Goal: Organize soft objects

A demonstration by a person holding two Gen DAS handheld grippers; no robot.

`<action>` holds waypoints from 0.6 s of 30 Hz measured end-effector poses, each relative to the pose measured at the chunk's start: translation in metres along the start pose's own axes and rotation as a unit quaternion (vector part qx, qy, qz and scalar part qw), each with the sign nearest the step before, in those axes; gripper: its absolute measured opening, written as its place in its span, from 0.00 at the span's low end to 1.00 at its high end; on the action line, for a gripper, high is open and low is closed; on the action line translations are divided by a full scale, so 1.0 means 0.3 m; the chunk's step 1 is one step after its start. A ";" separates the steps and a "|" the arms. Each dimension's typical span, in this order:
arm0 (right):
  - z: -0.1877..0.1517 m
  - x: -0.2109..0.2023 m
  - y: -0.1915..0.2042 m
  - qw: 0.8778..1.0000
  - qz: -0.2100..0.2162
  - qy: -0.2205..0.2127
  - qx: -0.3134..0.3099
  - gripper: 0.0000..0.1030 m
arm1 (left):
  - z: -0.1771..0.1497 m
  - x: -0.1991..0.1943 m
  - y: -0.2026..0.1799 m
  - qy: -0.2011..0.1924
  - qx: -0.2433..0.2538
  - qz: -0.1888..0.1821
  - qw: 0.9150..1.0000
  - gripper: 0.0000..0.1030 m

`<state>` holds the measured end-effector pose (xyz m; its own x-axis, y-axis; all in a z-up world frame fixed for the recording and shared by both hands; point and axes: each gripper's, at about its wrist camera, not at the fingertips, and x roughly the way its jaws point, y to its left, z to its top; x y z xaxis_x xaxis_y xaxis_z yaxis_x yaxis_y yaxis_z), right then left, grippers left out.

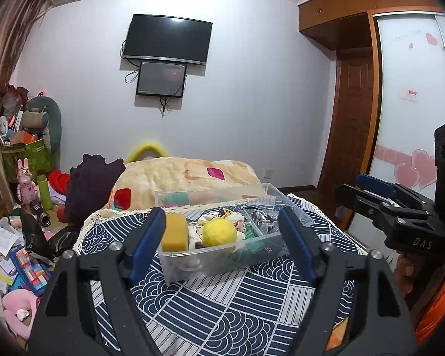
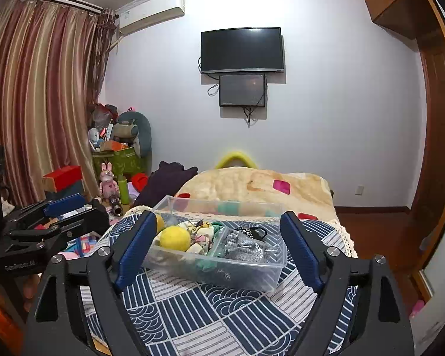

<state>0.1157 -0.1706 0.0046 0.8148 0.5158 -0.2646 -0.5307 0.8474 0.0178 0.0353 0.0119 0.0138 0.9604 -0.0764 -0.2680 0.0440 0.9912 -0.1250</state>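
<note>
A clear plastic bin (image 1: 192, 259) (image 2: 252, 273) stands on a blue-and-white patterned cloth (image 1: 222, 305) (image 2: 210, 317). It holds a yellow ball (image 1: 219, 232) (image 2: 175, 238), a yellow sponge block (image 1: 175, 235), patterned fabric pieces (image 1: 219, 218) (image 2: 203, 234), green items and a silver shiny piece (image 2: 246, 247). My left gripper (image 1: 222, 246) is open and empty, its blue fingers on either side of the bin, a little short of it. My right gripper (image 2: 219, 249) is open and empty, framing the bin likewise. It also shows at the right of the left wrist view (image 1: 385, 198).
A cream blanket (image 1: 187, 178) (image 2: 252, 184) lies on the bed beyond the bin. A dark garment (image 1: 89, 190) hangs at the bed's left. The floor at left is cluttered with toys, boxes and papers (image 1: 17, 243). A wardrobe (image 1: 409, 118) and door stand at right.
</note>
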 end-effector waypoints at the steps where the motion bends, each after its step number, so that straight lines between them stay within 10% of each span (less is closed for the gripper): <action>1: -0.002 0.001 0.002 1.000 0.000 0.000 0.000 0.88 | -0.001 0.000 0.003 -0.002 -0.001 0.003 1.000 0.81; 3: -0.004 -0.004 0.006 1.000 -0.005 -0.006 0.002 1.00 | -0.007 -0.008 0.001 -0.007 0.000 0.008 1.000 0.88; 18: -0.036 -0.034 -0.001 1.000 -0.009 -0.019 0.011 1.00 | -0.027 -0.030 -0.014 -0.026 0.004 0.023 0.999 1.00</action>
<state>0.1049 -0.1774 -0.0031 0.8325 0.5049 -0.2280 -0.5113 0.8587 0.0350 0.0242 0.0076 0.0092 0.9744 -0.0251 -0.2234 0.0014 0.9944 -0.1058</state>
